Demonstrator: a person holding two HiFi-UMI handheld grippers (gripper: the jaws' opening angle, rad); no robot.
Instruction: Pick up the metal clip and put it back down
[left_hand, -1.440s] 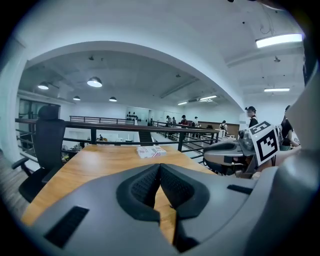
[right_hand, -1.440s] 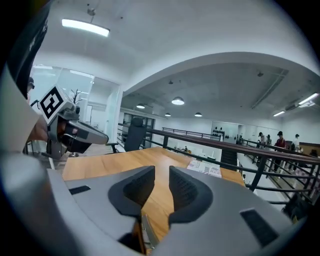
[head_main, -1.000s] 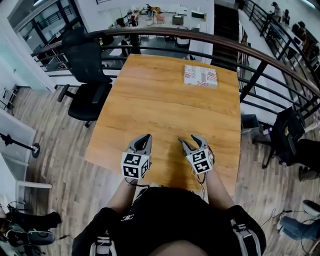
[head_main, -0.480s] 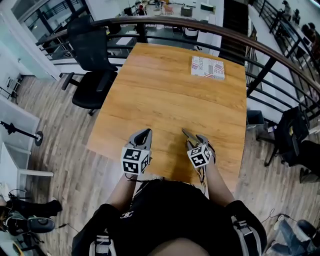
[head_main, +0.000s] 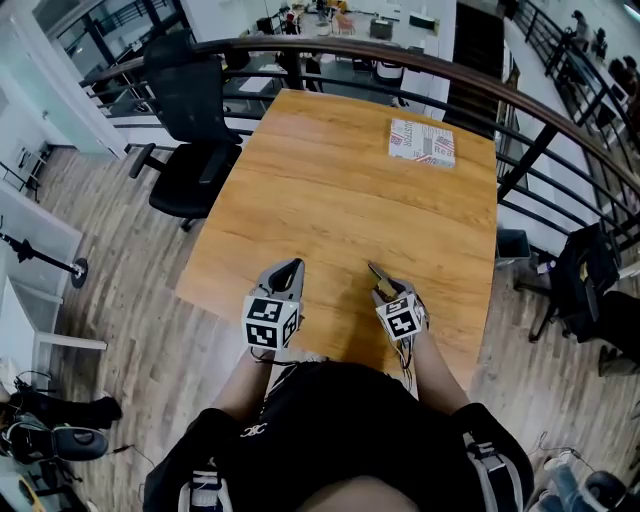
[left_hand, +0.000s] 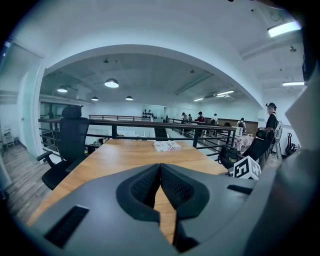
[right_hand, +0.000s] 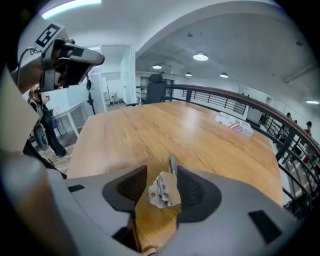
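While a person in dark clothes stands at the near edge of a light-brown wooden desk (head_main: 330, 200), a black office chair (head_main: 188, 120) sits on the floor off the desk's far left corner. Next comes the left gripper (head_main: 291, 267), held low over the near part of the desk. Its fingers (left_hand: 176, 186) are closed up tight, with the tips touching and nothing between them. To its right is the right gripper (head_main: 387, 287), tipped down toward the desk. Its fingers (right_hand: 196, 190) stand apart and have just been closing a little. A small shiny metal clip (right_hand: 162, 191) sits between them, near the desk's front edge. In the right gripper view the clip touches the finger on that view's right side, and a bit of bare wood shows between the clip and the other finger. The clip's thin handle pokes out past the fingertips, away from the person. Farther back and to the right, a flat white box (head_main: 421, 143) with red and blue print lies near the desk's far right corner, well apart from both grippers. A dark railing (head_main: 545, 125) with a brown top curves around the far and right sides of the desk.
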